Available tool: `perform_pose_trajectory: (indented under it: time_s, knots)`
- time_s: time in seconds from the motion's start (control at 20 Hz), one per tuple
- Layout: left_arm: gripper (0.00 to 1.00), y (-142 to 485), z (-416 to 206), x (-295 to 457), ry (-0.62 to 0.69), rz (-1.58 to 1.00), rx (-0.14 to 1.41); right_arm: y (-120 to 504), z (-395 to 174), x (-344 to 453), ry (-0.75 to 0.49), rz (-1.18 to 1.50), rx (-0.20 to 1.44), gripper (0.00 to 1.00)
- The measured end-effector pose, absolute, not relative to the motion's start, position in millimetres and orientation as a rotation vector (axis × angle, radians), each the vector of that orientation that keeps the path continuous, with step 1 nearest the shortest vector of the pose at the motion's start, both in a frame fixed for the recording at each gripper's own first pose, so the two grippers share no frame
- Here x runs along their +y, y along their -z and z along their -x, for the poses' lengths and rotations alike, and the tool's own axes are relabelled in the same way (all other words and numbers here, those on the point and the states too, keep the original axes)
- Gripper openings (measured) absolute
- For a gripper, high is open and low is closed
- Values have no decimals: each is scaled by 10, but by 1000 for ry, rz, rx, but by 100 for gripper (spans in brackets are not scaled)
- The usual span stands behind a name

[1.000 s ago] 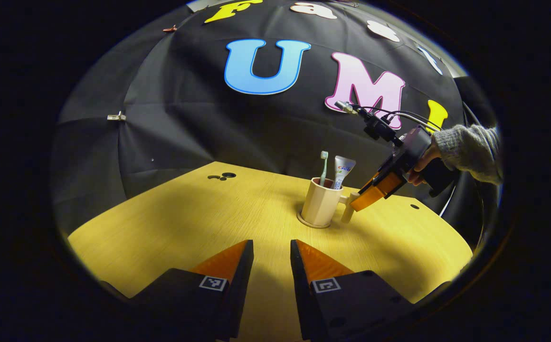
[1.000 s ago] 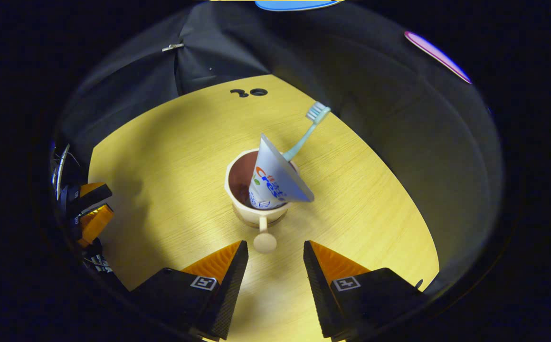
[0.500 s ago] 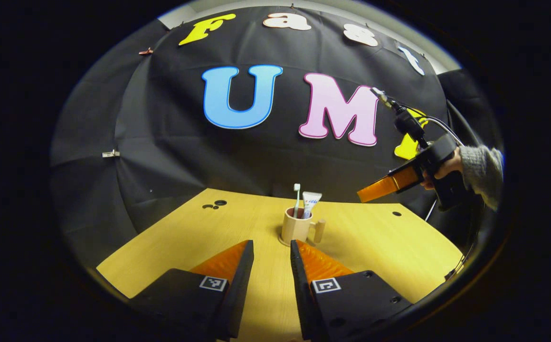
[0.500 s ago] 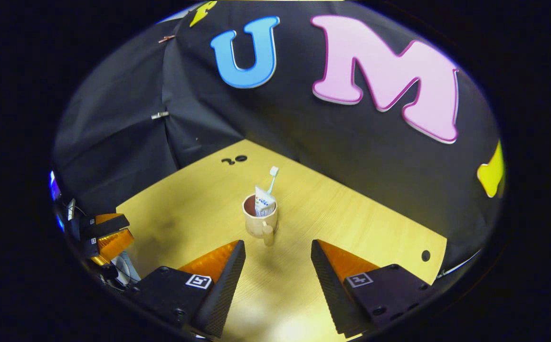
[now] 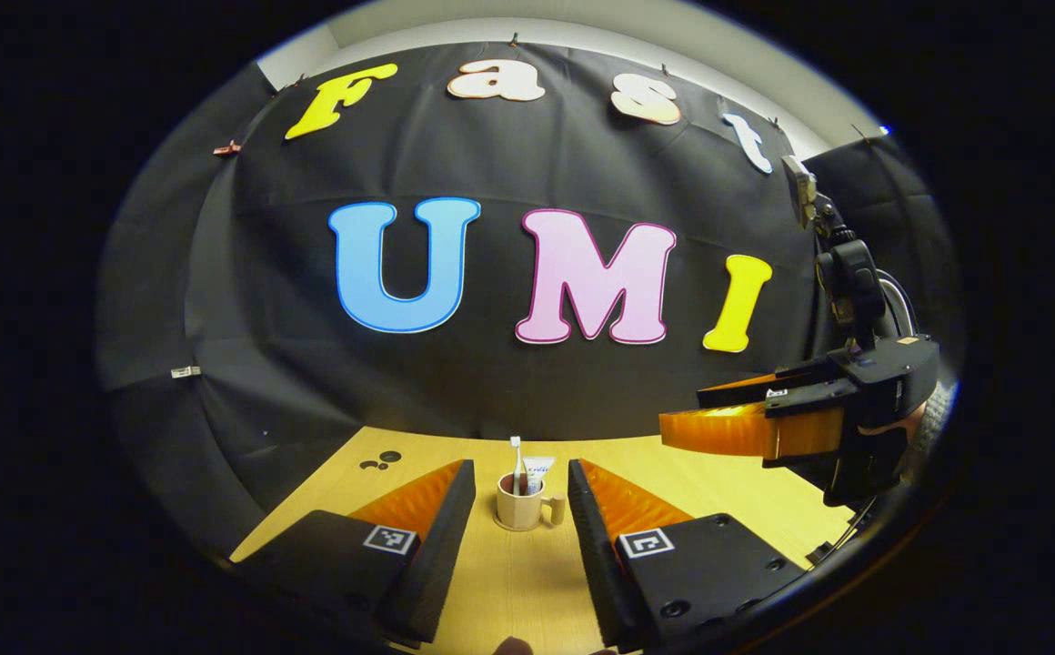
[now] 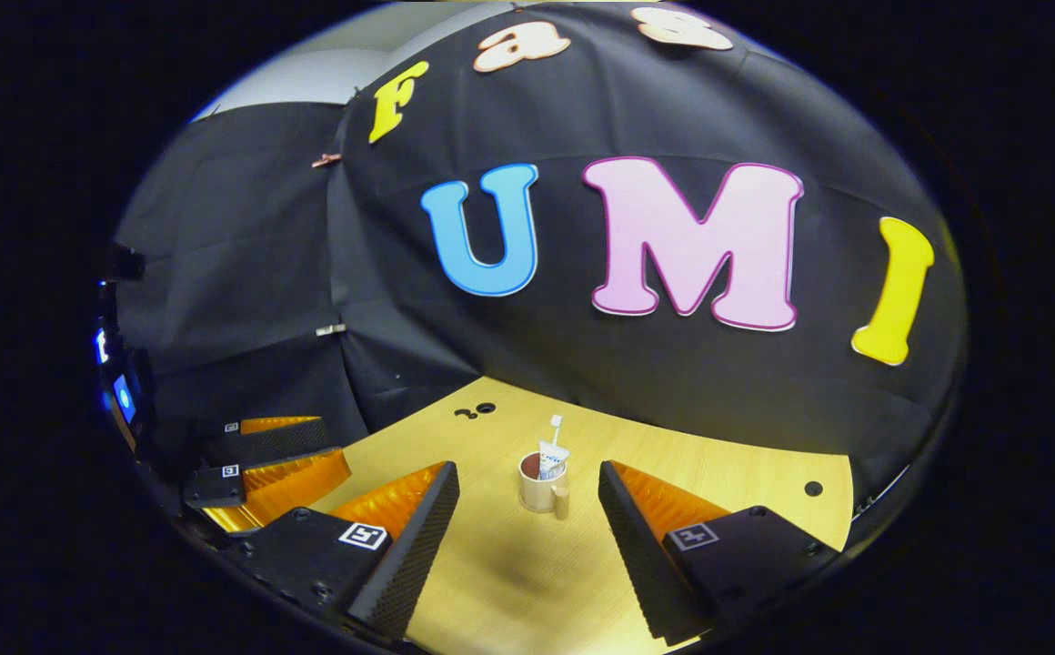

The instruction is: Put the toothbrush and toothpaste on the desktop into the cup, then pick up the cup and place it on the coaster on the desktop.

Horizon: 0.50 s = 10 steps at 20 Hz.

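Right gripper view: wooden desktop (image 6: 673, 464) against black cloth wall (image 6: 673, 391), both grippers' fingers apart

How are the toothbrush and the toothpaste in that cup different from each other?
The toothbrush is a thin stick with a small head on top; the toothpaste is a wider, flat tube. The toothbrush reaches higher above the cup than the toothpaste does. The toothpaste carries printing, the toothbrush looks plain. Both stand in the same cup on the table.

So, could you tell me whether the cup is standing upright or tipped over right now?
Upright: the cup stands on the desktop with its mouth up, toothbrush and toothpaste poking out.
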<state>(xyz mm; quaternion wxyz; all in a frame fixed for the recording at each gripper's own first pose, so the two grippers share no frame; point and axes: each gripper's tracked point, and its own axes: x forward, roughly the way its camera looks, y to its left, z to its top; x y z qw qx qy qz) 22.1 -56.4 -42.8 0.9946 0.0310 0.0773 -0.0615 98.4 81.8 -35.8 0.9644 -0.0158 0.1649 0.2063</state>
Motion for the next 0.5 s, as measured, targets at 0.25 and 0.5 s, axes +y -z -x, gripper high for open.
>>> perform_pose_trajectory:
  time_s: [0.25,0.5]
  knots:
    - [68,356,-78,-647,166,-98,134,255,-711,777,-384,18,278,100]
    - [83,230,-42,-761,191,-109,99,121,-545,769,-377,-4,222,99]
